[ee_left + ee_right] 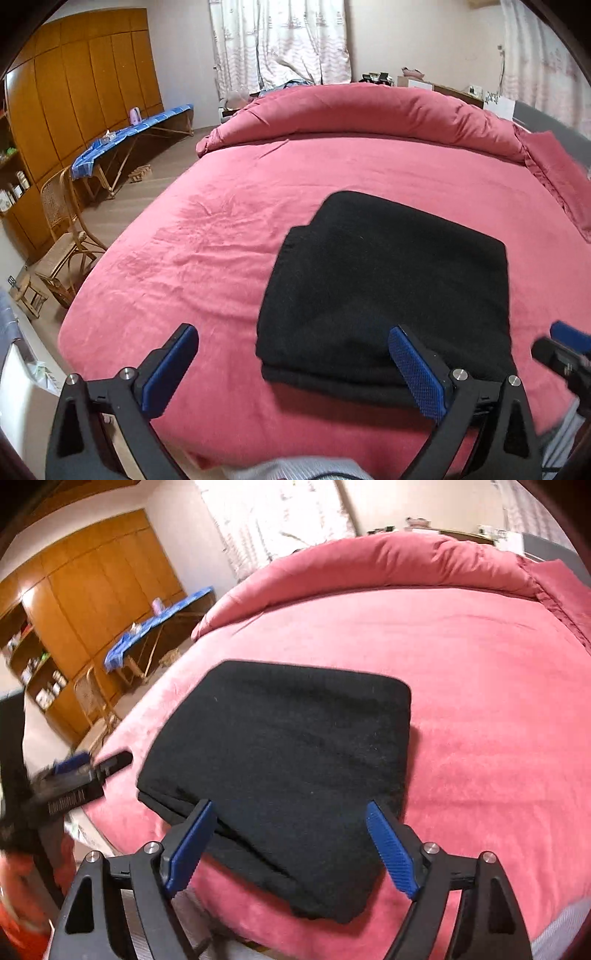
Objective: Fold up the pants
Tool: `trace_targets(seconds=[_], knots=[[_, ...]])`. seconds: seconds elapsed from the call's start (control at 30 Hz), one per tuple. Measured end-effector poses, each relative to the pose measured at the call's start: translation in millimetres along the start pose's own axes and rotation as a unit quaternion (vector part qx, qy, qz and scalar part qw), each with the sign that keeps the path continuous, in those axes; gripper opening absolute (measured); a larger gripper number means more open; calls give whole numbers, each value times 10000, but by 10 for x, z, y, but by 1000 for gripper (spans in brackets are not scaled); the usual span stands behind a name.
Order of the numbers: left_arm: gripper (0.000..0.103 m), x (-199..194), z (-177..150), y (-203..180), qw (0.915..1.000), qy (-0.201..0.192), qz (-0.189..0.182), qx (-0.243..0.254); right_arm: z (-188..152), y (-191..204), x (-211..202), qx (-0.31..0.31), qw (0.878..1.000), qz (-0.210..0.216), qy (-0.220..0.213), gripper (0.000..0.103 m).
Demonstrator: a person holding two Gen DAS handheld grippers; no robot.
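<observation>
The black pants (388, 288) lie folded into a thick rectangle on the pink bed (192, 258), near its front edge. They also show in the right wrist view (288, 746). My left gripper (295, 354) is open and empty, above the front left corner of the pants. My right gripper (291, 830) is open and empty, above the front edge of the pants. The right gripper shows at the right edge of the left wrist view (561, 350). The left gripper shows blurred at the left of the right wrist view (81, 771).
A rolled pink duvet (369, 110) lies along the far side of the bed, with a pillow (554, 173) at the right. A rattan chair (66, 229), a blue ironing board (129, 136) and a wooden wardrobe (81, 88) stand at the left.
</observation>
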State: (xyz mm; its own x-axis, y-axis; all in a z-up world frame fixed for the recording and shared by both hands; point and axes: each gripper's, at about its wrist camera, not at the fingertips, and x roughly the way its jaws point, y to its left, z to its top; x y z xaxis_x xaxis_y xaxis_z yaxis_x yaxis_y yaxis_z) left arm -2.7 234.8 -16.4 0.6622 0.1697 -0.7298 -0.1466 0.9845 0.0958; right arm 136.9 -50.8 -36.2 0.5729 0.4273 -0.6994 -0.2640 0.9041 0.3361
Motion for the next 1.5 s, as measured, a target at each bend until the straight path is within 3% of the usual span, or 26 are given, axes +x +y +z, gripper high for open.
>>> trace_targets(seconds=[0.2,0.37,1.5], knots=[[103,-340,-152,-204,9979,-148,571,279,-74,78,-216,106,9996,-196,-179,85],[103,-425,-217,-216,9995,-2,273,134,-88,174,-279,-55,9990,-393,-227,85],[103,-446,-246,-227,9996,39,253,-82,-110,257,-273,-135,9981,-552,-223,85]])
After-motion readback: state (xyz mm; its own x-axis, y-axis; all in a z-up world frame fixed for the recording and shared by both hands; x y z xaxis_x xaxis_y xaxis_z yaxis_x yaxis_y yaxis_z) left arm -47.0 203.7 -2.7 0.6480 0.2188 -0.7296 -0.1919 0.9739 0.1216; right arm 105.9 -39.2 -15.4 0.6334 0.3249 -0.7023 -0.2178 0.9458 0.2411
